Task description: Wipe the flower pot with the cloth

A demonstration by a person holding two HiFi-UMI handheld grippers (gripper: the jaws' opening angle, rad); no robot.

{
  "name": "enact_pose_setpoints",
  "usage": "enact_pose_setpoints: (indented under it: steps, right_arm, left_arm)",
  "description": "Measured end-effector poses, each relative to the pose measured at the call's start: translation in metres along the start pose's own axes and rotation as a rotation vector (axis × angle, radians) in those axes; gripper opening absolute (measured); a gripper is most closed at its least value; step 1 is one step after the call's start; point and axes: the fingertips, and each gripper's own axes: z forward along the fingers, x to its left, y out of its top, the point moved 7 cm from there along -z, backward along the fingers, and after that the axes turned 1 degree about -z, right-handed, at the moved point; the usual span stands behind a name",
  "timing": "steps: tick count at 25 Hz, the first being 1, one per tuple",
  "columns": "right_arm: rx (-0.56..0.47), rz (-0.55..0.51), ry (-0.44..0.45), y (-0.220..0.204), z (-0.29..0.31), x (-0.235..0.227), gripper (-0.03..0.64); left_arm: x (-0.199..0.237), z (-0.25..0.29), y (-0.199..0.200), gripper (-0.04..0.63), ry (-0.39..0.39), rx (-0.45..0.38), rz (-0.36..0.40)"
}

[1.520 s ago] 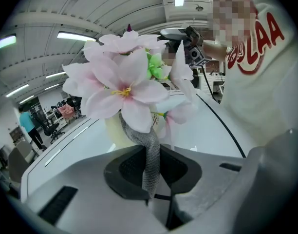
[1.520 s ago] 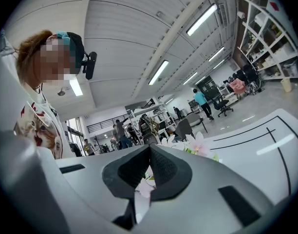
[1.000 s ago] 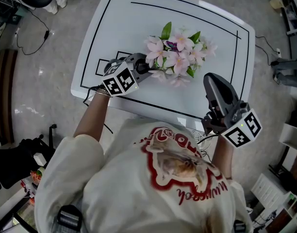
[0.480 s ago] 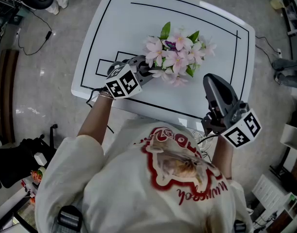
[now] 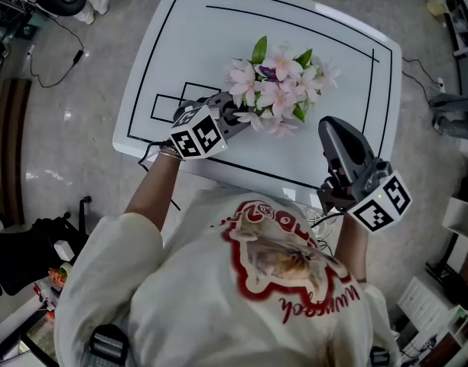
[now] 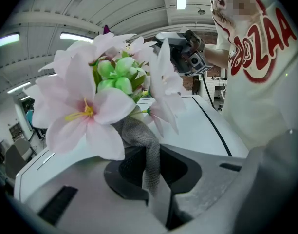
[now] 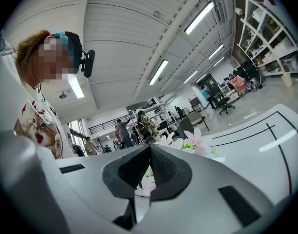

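A bunch of pink artificial flowers (image 5: 276,86) stands mid-table; their blooms hide the pot from above. My left gripper (image 5: 235,115) reaches in under the flowers from the left. It is shut on a grey cloth (image 6: 150,152), whose upper end lies under the petals (image 6: 85,113). The pot itself is hidden behind the petals and the cloth. My right gripper (image 5: 331,125) hovers to the right of the flowers, apart from them. Its jaws (image 7: 149,147) are shut with nothing between them, and the flowers (image 7: 190,143) show beyond them.
The white table (image 5: 180,44) bears black outline markings, with small rectangles (image 5: 167,105) near the left gripper. Its front edge runs just before my body. Cables (image 5: 50,52) lie on the floor at the left and shelving (image 5: 448,312) stands at the right.
The left gripper has edged a little to the right, further in under the flowers, with the cloth still in it. The right gripper has stayed put.
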Motion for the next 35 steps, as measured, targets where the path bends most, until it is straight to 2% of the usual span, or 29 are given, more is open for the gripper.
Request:
enact_pose_setpoints:
  steps: [8,14,22,26,30,35]
  right_arm:
    - [0.004,0.005,0.018,-0.001,0.001,0.0,0.0]
    - [0.017,0.013,0.035,-0.003,0.002,-0.004,0.0]
    - [0.034,0.013,0.08,-0.002,0.007,-0.007,0.0]
    - [0.041,0.009,0.108,-0.001,0.007,-0.008,-0.001]
    - [0.042,-0.002,0.136,0.0,0.007,-0.008,0.0]
    - [0.034,-0.021,0.162,0.003,0.004,-0.008,0.0]
  left_arm:
    - [-0.008,0.003,0.006,0.058,-0.004,-0.008,-0.001]
    - [-0.012,0.002,0.006,0.058,0.01,-0.022,-0.029]
    - [-0.019,-0.002,0.007,0.057,0.075,-0.034,-0.049]
    - [-0.023,-0.009,0.01,0.058,0.163,-0.057,-0.08]
    - [-0.029,-0.022,0.02,0.058,0.304,-0.135,-0.141]
    - [-0.037,-0.045,0.042,0.057,0.449,-0.239,-0.179]
